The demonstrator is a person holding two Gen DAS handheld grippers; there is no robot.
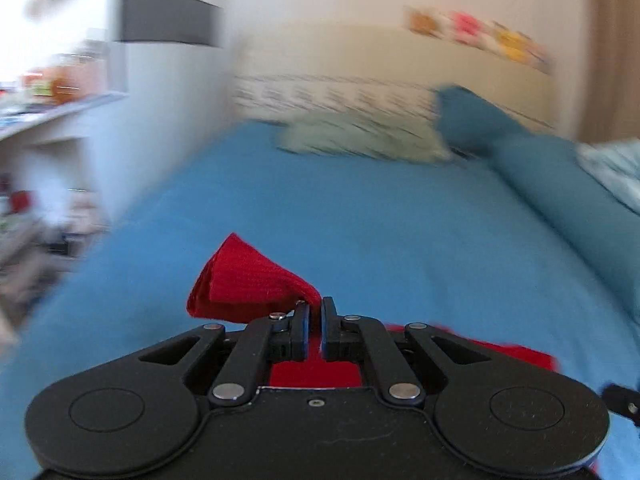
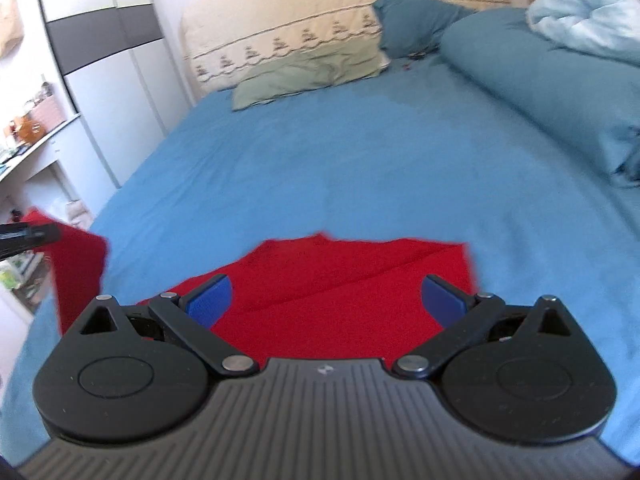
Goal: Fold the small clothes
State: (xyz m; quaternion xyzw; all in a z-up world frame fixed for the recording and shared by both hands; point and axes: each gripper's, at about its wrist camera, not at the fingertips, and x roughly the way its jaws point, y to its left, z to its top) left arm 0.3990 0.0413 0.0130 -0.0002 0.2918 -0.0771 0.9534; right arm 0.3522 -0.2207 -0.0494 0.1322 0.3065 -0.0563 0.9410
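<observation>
two grippers, one red garment [image 2: 340, 280], listed as we find them. left gripper [image 1: 315, 316]: jaws pinched tight on a bunched corner of the red garment, which we hold lifted above the blue bedsheet [image 1: 360, 220]; that corner stands up in a cone to the left of the fingers. right gripper [image 2: 326, 300]: jaws spread wide, blue pads [image 2: 208, 300] on either side, gripping nothing, poised over the garment lying flat on the sheet. green pillow [image 2: 304, 72] and teal pillow [image 2: 416, 20] at the headboard [image 2: 280, 12]; rolled duvet [image 2: 540, 92] on the right.

No readable text, labels, brands or numbers in either view; background items blurred.
</observation>
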